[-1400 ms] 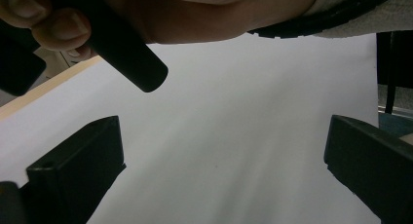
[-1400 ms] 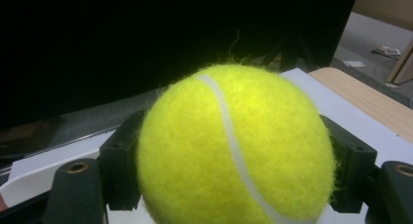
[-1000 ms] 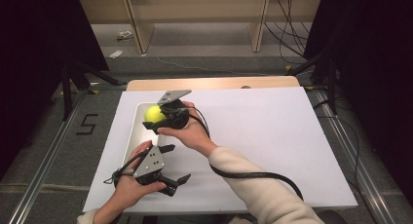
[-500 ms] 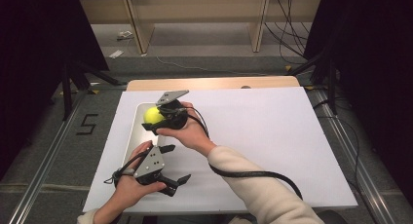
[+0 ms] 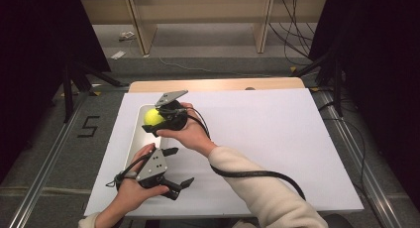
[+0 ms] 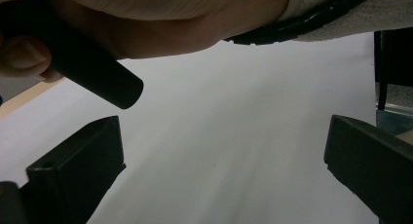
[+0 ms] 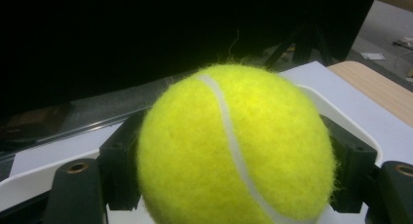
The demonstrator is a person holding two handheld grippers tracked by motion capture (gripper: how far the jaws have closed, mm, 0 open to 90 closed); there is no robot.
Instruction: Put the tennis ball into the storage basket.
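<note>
— Tennis ball (image 7: 234, 146): where is it sitting, and which way is it pointing?

— It is being pinched between the right gripper's (image 5: 157, 120) two black jaws, above the far end of the white tray (image 5: 134, 139) near the left side of the white sheet (image 5: 277, 139); being round, it is showing no long axis; in the right gripper view its white seam is running from the upper left of the ball down toward the lower right.

— And the left gripper (image 5: 179, 184)?

— It is resting low near the front edge of the sheet, just nearer the person than the tray; its jaws are standing wide apart with nothing between them; in the left gripper view the bare sheet is lying between them.

— What is hard to make out?

— The ball's underside is being cut off by the bottom of the right gripper view; from the high view the gripper body and the right hand (image 5: 190, 134) are covering part of the ball and the tray's far rim; whether the ball is touching the tray, I cannot tell; the background behind it is too dark to read.
</note>
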